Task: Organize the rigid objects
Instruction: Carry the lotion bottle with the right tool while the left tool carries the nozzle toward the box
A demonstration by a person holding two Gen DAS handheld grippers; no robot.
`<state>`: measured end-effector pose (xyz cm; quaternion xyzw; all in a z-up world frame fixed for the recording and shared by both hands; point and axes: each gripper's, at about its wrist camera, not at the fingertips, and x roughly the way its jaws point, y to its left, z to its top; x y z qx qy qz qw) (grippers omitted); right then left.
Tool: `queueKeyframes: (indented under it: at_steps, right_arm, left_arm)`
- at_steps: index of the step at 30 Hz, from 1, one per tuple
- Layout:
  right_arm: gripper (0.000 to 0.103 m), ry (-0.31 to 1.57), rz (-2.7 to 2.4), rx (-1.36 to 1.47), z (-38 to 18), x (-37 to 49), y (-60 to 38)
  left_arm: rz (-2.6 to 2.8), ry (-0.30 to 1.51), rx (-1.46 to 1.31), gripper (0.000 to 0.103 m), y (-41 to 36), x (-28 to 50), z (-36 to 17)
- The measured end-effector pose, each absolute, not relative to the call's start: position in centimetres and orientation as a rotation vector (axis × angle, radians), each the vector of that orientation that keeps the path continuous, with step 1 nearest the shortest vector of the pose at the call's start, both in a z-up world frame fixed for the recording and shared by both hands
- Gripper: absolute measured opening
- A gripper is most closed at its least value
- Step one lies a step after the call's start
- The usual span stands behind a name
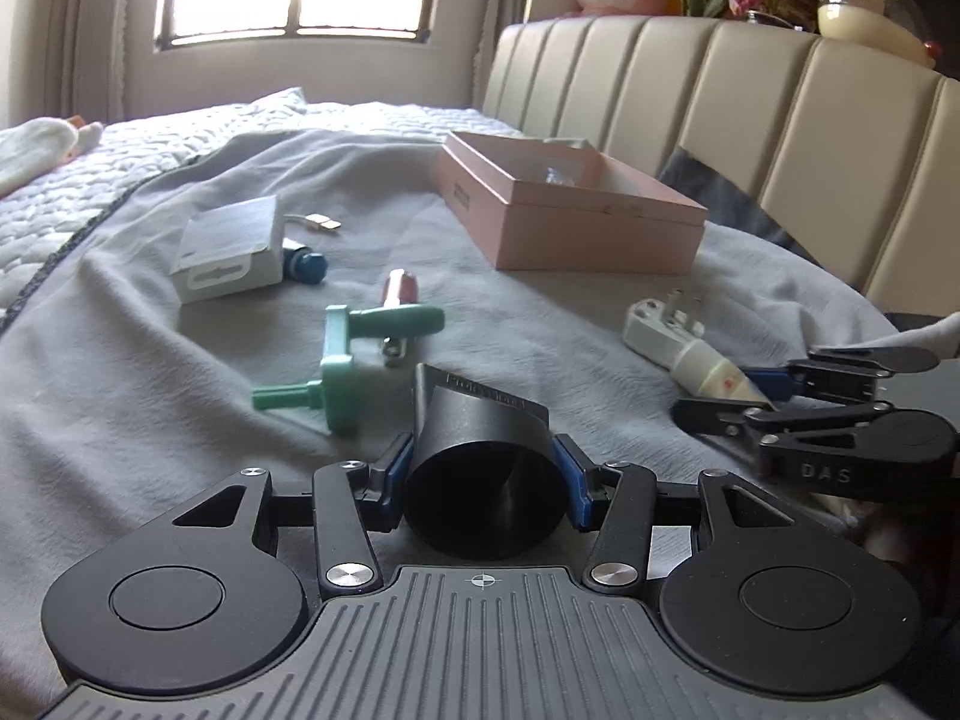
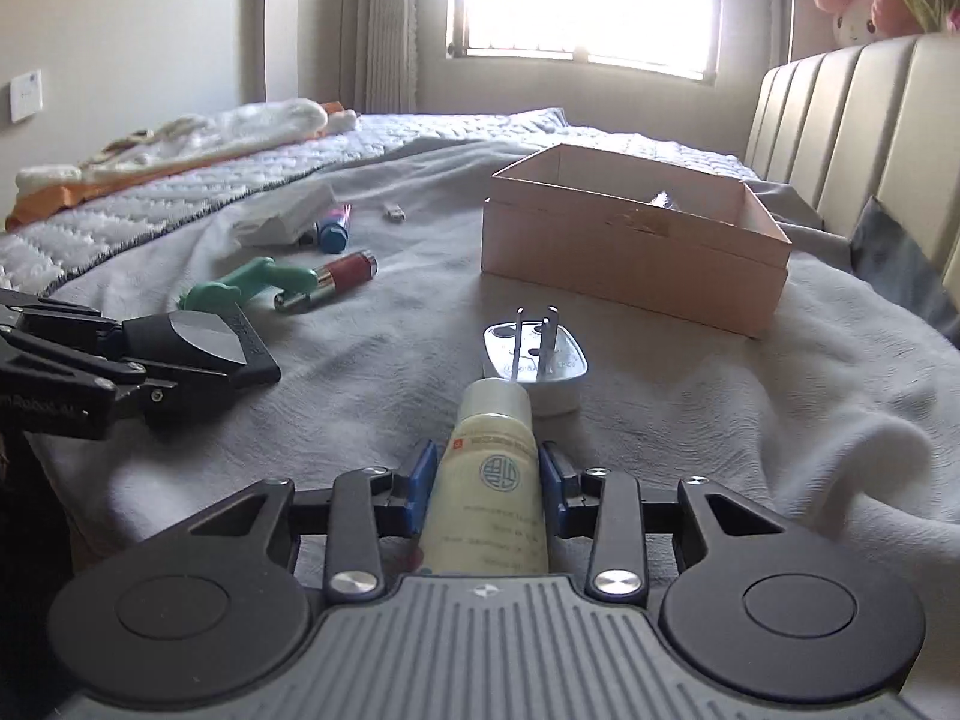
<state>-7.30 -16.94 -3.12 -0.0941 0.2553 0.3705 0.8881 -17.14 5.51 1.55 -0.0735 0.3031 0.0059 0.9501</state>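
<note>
Both grippers are loaded, so the step in hand reads as carrying two items to the pink box [image 2: 636, 258]; the right gripper [image 2: 487, 489] has its blue pads closed partway onto the sides of a cream tube [image 2: 489, 480], cap pointing forward at twelve o'clock, and the left gripper [image 1: 485, 477] is clamped on a black cylinder [image 1: 485, 468] whose slanted far end points ahead. In the right wrist view the open box lies on the grey blanket [image 2: 750, 420] at about one o'clock, beyond a white plug [image 2: 534, 366] that sits just beside the tube's cap with its prongs up; in the left wrist view the box [image 1: 564, 210] is at roughly one o'clock too. To do this well, I would lift the tube clear before going forward, since the cap looks likely to nudge the plug; keep the squeeze light, as a soft tube may buckle or slip; bring one gripper over the box wall at a time so they do not collide. The green handle [image 1: 348, 360], the red cylinder [image 1: 401, 288] and the white carton [image 1: 231, 249] wait at ten to eleven o'clock.
</note>
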Motion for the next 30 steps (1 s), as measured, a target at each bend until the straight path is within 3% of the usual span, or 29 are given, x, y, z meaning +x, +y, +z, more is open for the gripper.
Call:
queueKeyframes:
  at_steps: [4,11,18,23,30]
  right_arm:
    - [0.043,0.539,0.816,-0.188,-3.3,-6.2,-16.7]
    - [0.043,0.794,0.866,-0.173,-1.3,-3.0,-16.8]
    - [0.043,0.850,0.778,-0.285,-0.6,-4.0,-14.7]
    - [0.027,1.030,0.671,-0.297,1.4,-3.5,-14.1]
    - [0.027,1.172,0.530,-0.181,5.6,-2.5,-15.8]
  left_arm:
    - [-0.079,0.679,-0.143,0.053,6.3,-14.7,1.2]
    - [-0.183,0.773,-0.240,0.053,8.9,-11.5,1.0]
    - [-0.132,0.852,-0.277,0.053,8.6,-10.4,1.9]
    - [-0.129,0.982,-0.127,0.053,6.3,-9.6,3.5]
    - [-0.135,1.173,-0.262,0.053,5.1,-9.0,7.1]
